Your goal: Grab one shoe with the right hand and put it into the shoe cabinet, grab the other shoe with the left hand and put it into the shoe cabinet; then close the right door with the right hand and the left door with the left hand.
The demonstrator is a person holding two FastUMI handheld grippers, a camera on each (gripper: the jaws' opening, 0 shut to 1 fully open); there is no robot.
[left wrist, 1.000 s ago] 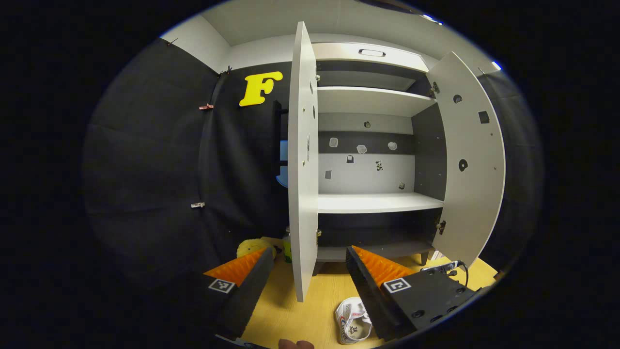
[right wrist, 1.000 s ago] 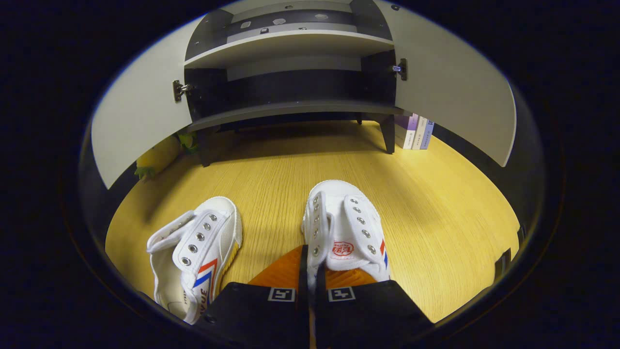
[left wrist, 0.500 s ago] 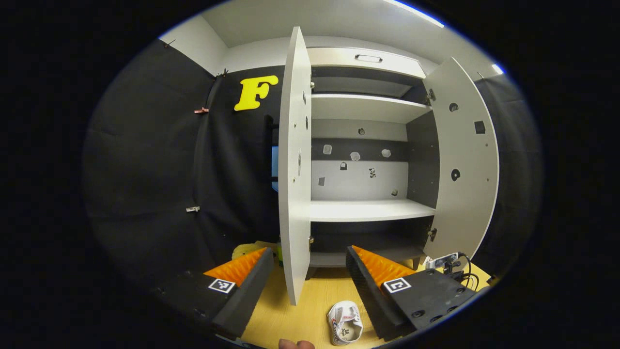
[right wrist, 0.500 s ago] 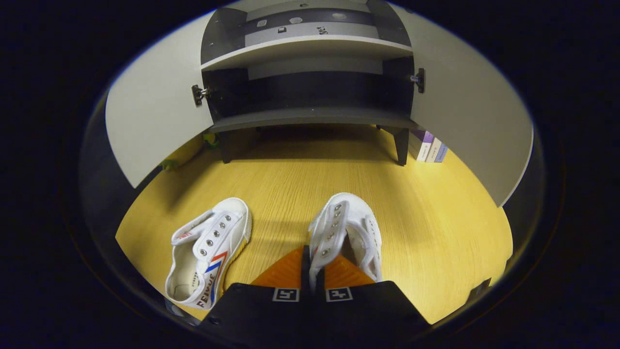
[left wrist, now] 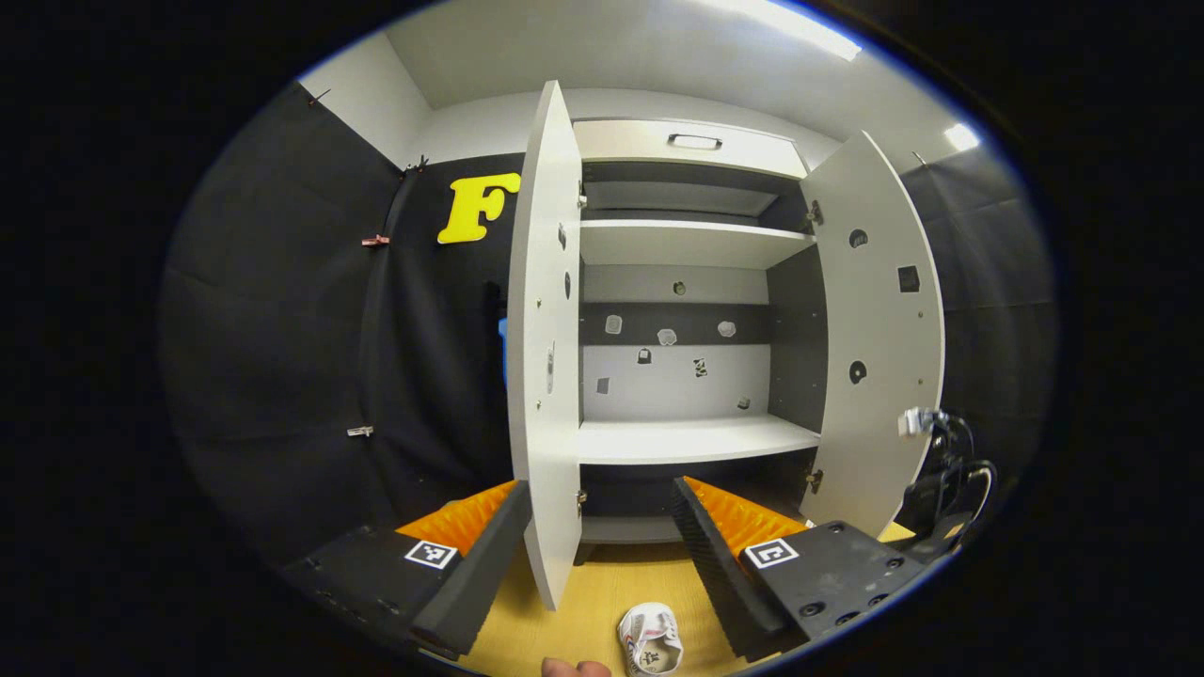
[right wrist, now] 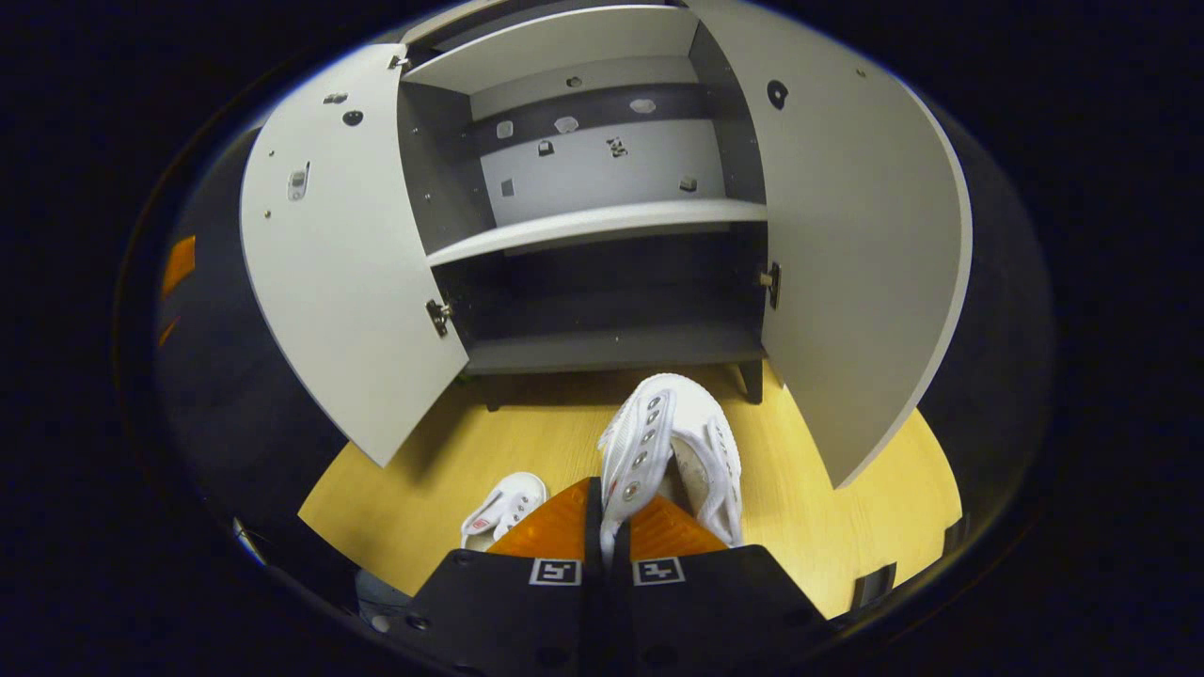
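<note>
Since half a second ago the right gripper (right wrist: 607, 512) has carried its shoe (right wrist: 675, 442) up off the floor (right wrist: 527, 442), and the second shoe (right wrist: 503, 508) now looks much smaller and farther below it. Both fingers are pressed together on the side wall of the held shoe, by its row of eyelets; the shoe hangs in front of the cabinet (right wrist: 602, 221), toe toward the dark bottom compartment. The second shoe lies on the floor at lower left in the right gripper view, well apart from the held one. Both cabinet doors stand wide open: left door (right wrist: 339, 273), right door (right wrist: 847, 254). In the left gripper view the left gripper (left wrist: 594, 531) is spread apart and holds nothing, with the edge of the left door (left wrist: 544, 357) between its fingers. The second shoe (left wrist: 649, 639) lies on the floor below it. A fingertip (left wrist: 574, 669) shows at the bottom edge.
</note>
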